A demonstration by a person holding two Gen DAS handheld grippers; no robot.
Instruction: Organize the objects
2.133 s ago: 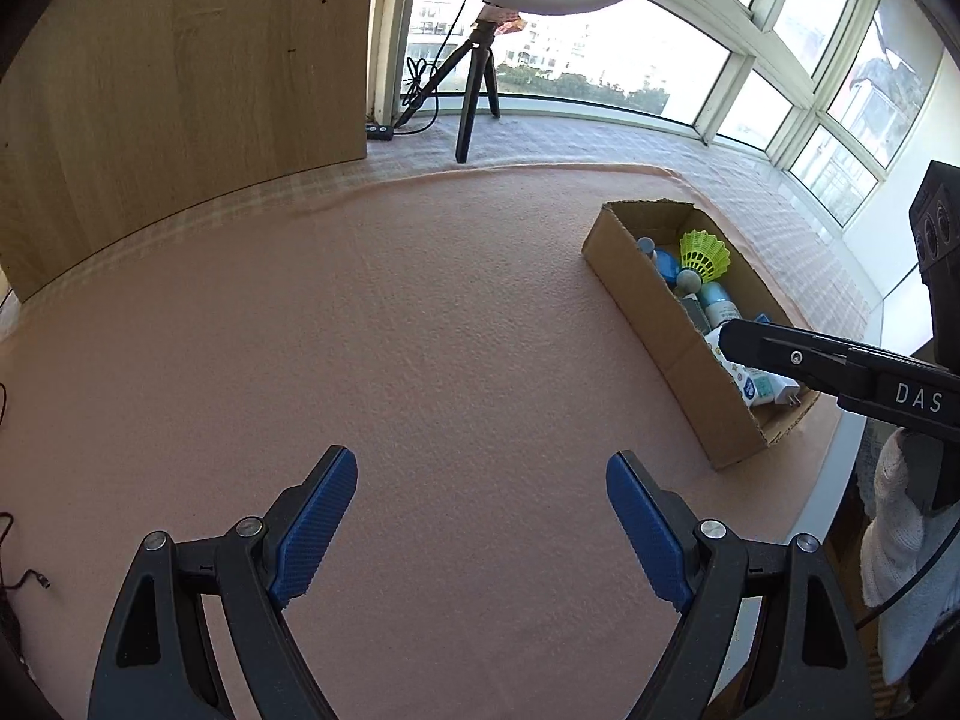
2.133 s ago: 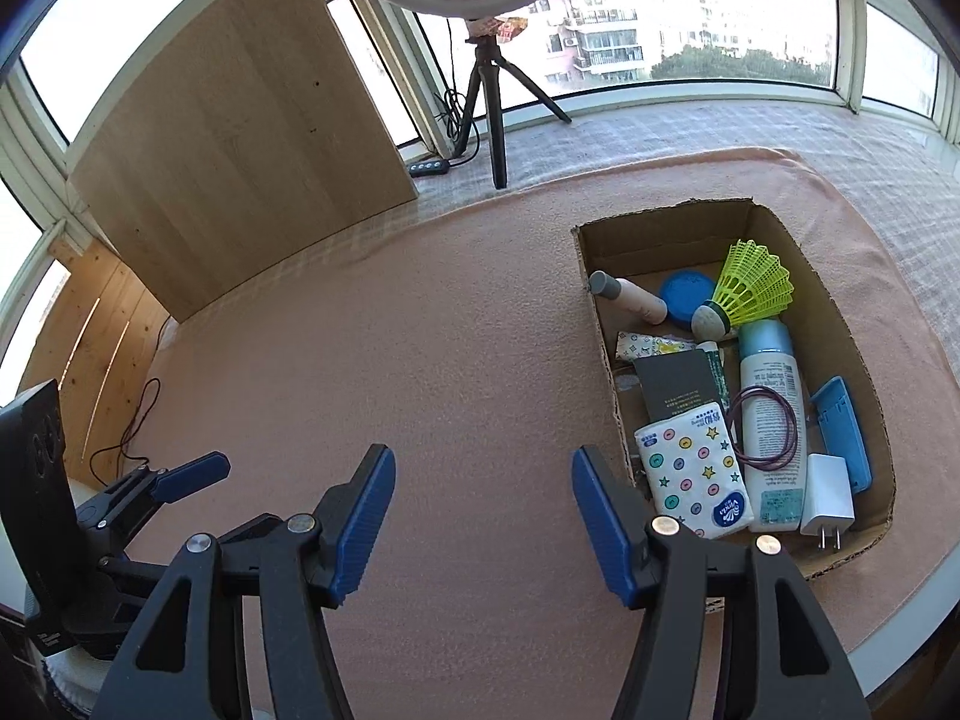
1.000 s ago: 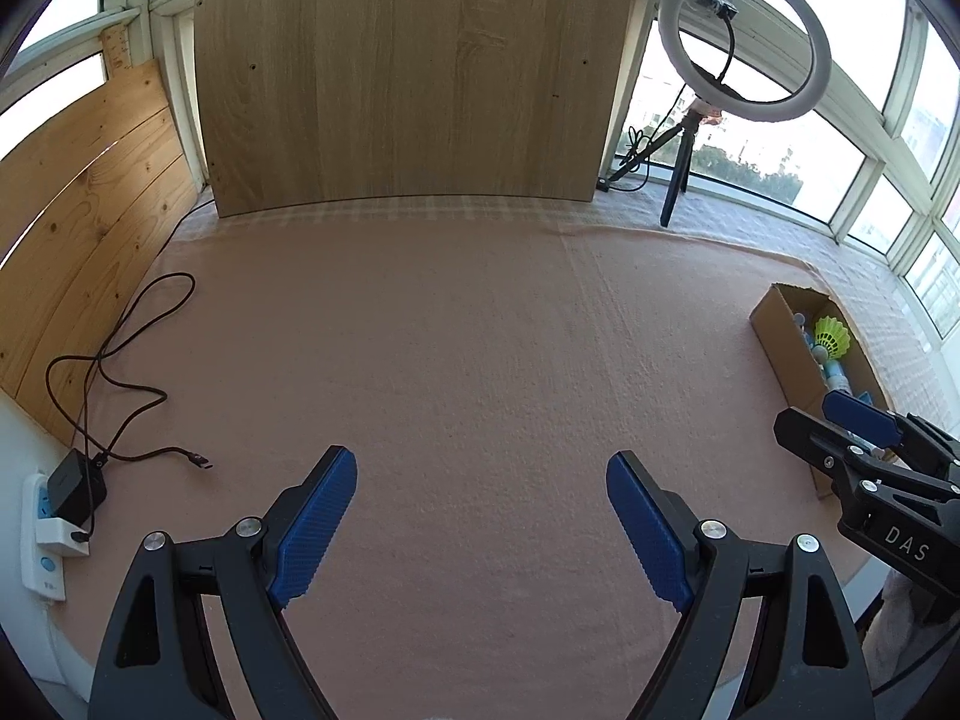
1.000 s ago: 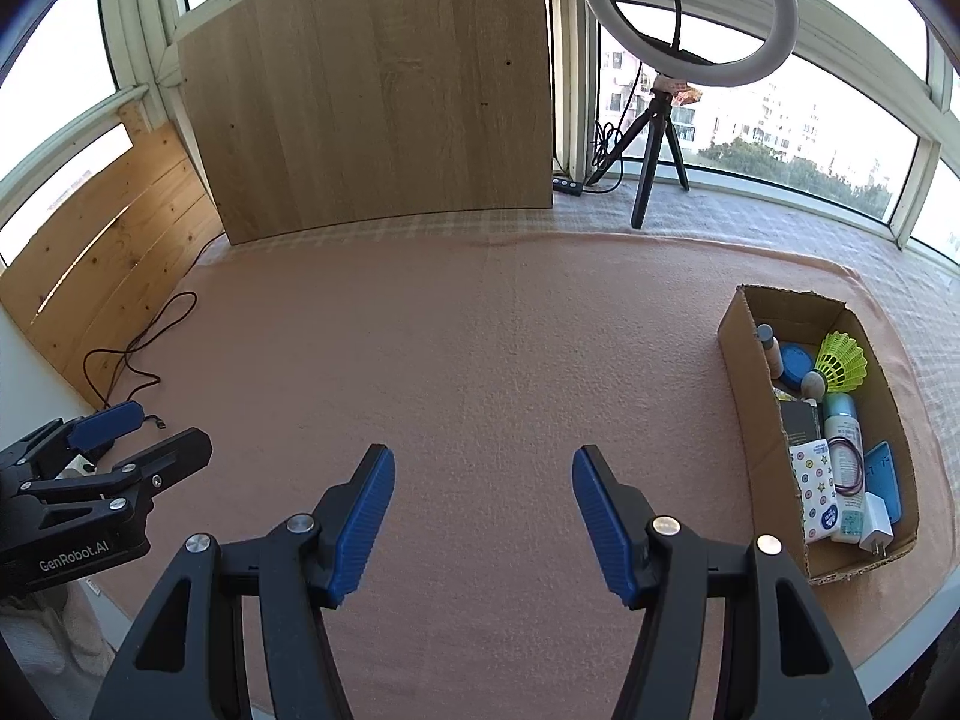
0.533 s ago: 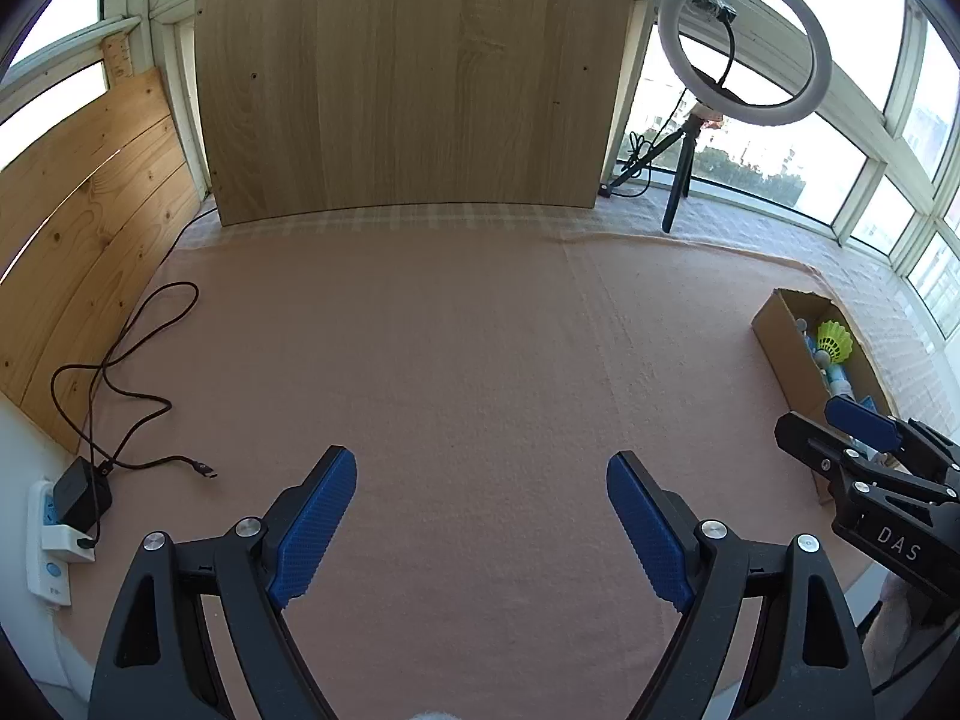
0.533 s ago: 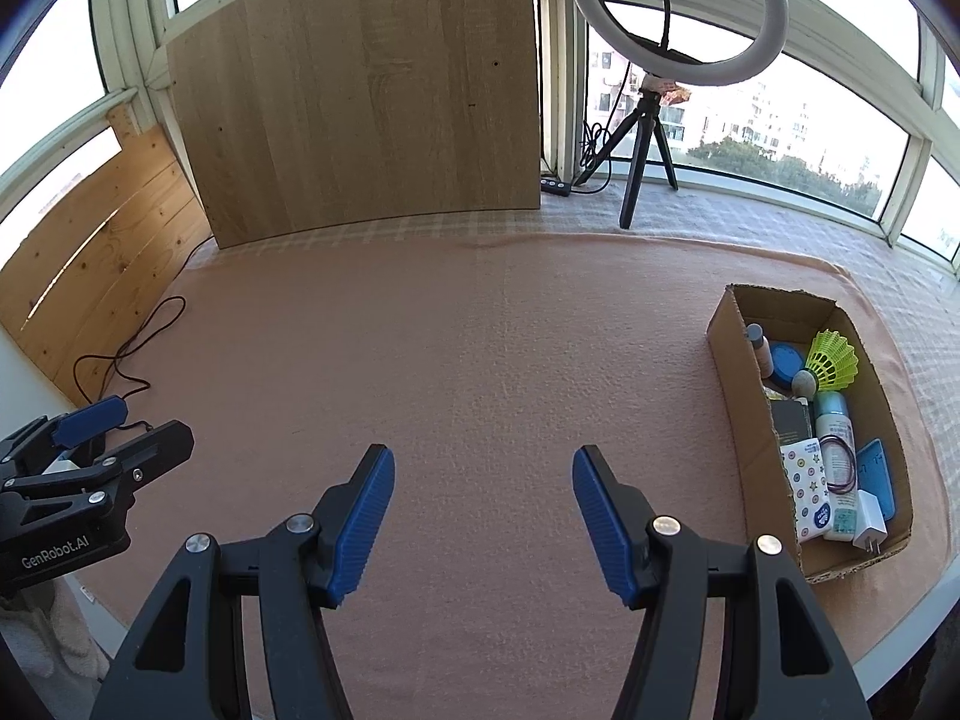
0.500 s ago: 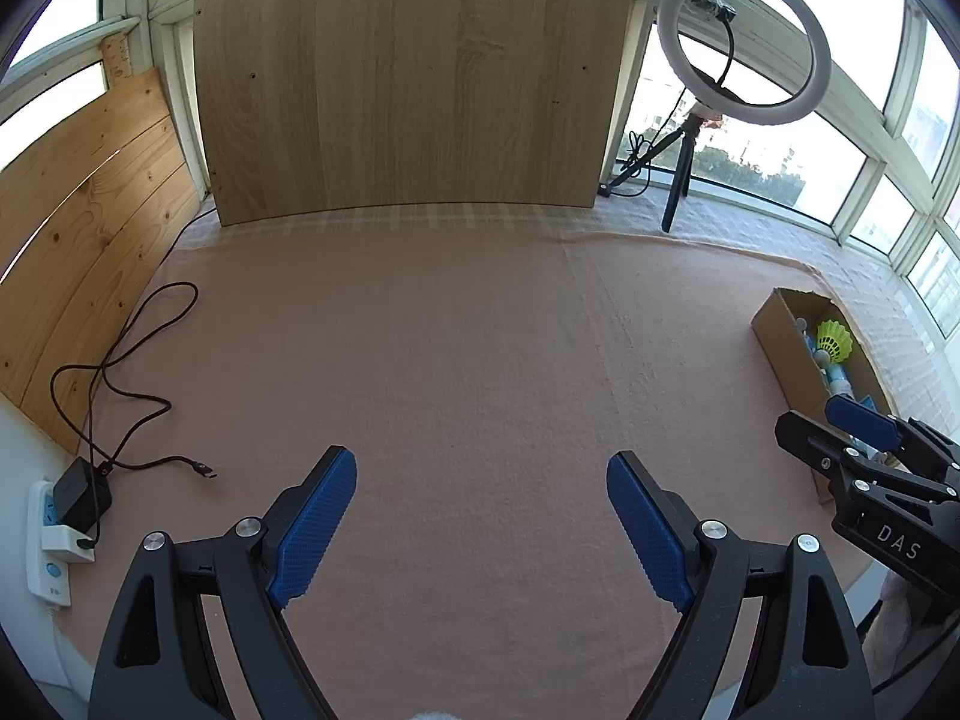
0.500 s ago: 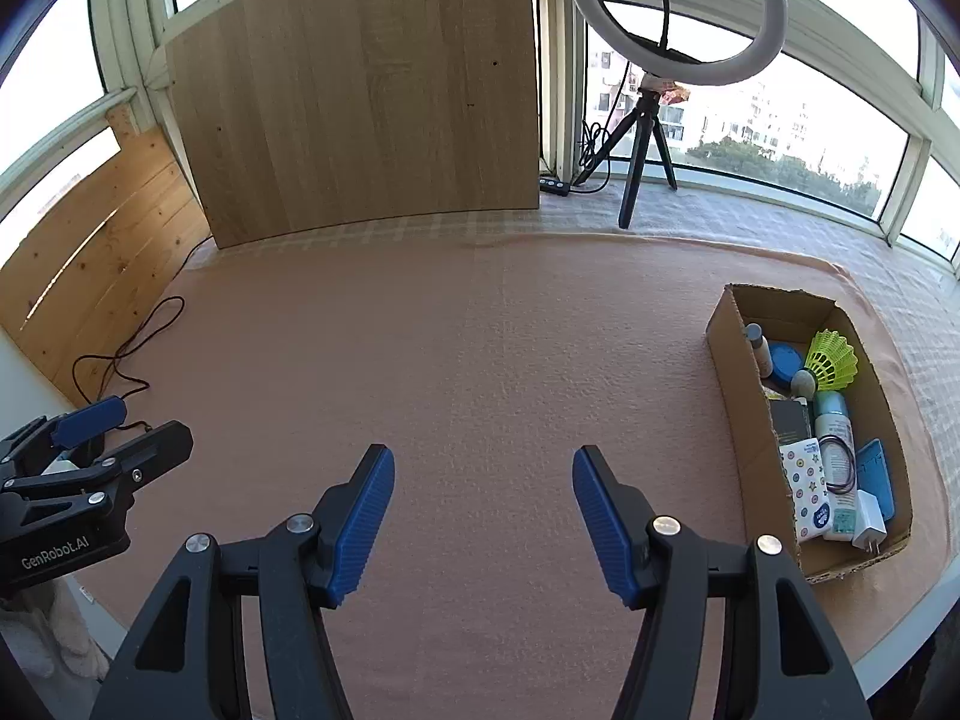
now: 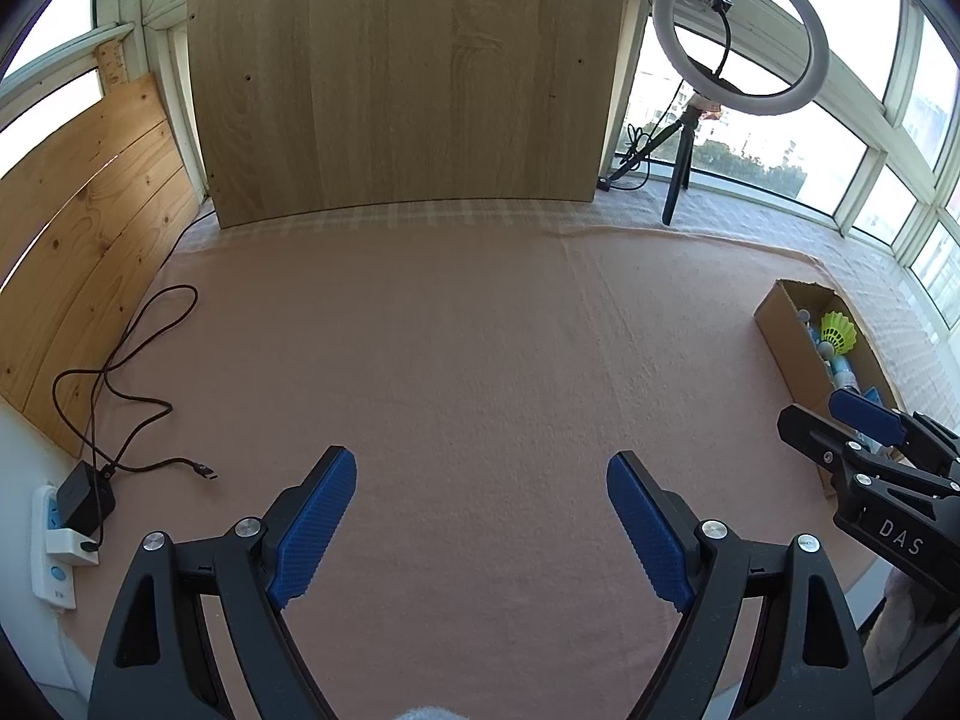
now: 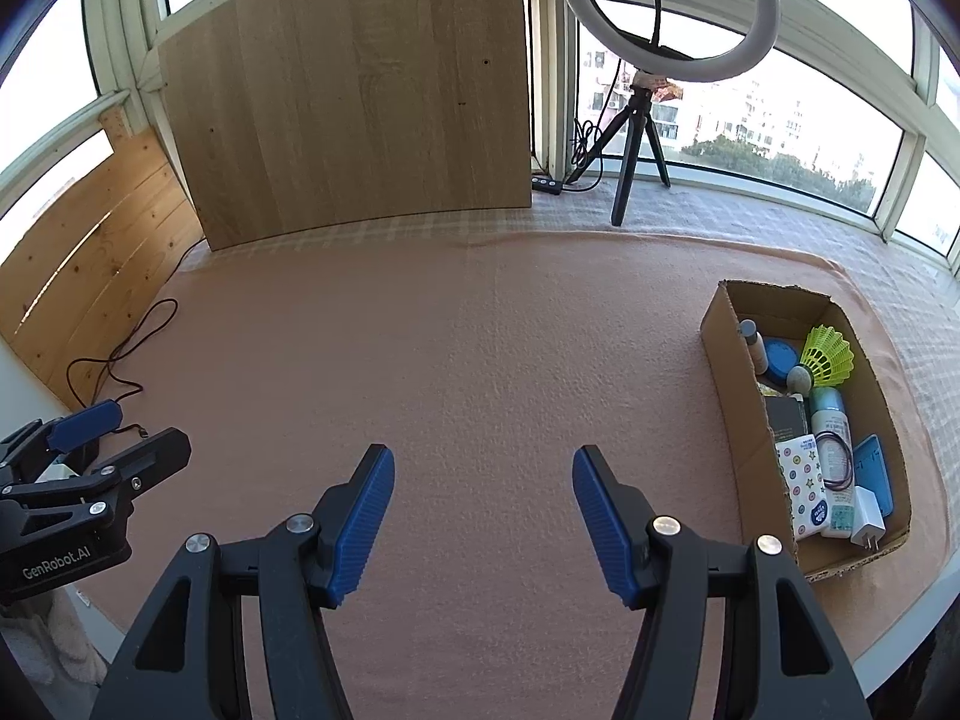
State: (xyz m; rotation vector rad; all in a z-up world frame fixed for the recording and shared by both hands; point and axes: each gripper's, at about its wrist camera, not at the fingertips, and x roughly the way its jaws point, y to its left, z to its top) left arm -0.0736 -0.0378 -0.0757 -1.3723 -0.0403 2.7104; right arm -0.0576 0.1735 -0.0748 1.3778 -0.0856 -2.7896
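Note:
A cardboard box [image 10: 729, 396] stands at the right of the pink cloth and also shows in the left wrist view [image 9: 786, 342]. It holds a yellow shuttlecock [image 10: 828, 354], a blue lid [image 10: 780, 357], small bottles, a patterned tissue pack [image 10: 807, 483], a blue case [image 10: 873, 471] and a white charger [image 10: 867, 519]. My left gripper [image 9: 480, 480] is open and empty above the cloth near its front. My right gripper [image 10: 483, 471] is open and empty, left of the box.
A wooden board [image 9: 402, 78] leans at the back. A ring light on a tripod [image 10: 666, 6] stands at the back right. A black cable [image 9: 126, 360] runs to a power strip [image 9: 60, 540] at the left edge. Windows surround the surface.
Both grippers have pulled back and away from the box, which now looks smaller and farther right. Over the last half second almost nothing moved. Both stay open.

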